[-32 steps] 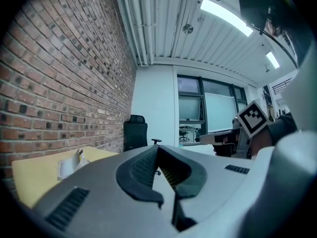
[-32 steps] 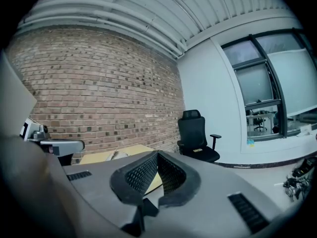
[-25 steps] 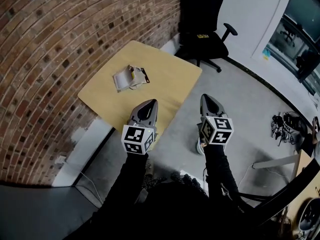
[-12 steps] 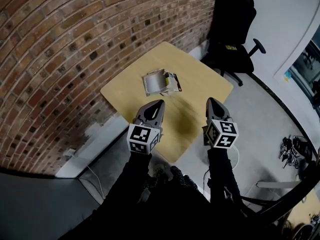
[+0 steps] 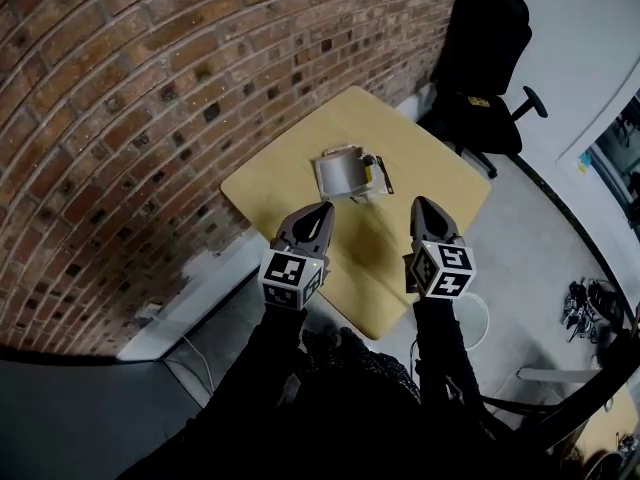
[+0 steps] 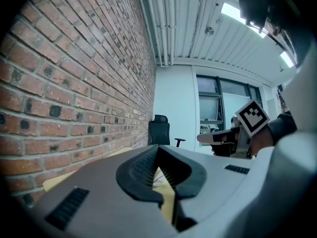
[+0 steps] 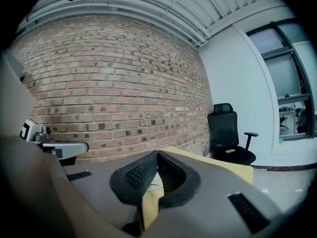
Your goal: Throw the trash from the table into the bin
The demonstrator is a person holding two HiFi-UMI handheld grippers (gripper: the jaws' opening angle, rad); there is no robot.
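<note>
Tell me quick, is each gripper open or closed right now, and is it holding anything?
Left gripper: jaws closed, holding nothing.
Right gripper: jaws closed, holding nothing.

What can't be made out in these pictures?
1. Pale crumpled trash on the square wooden table: too small in the head view; mostly behind the jaws in both gripper views.
2. White round thing on the floor: head view, mostly behind the right arm; possibly the bin.
</note>
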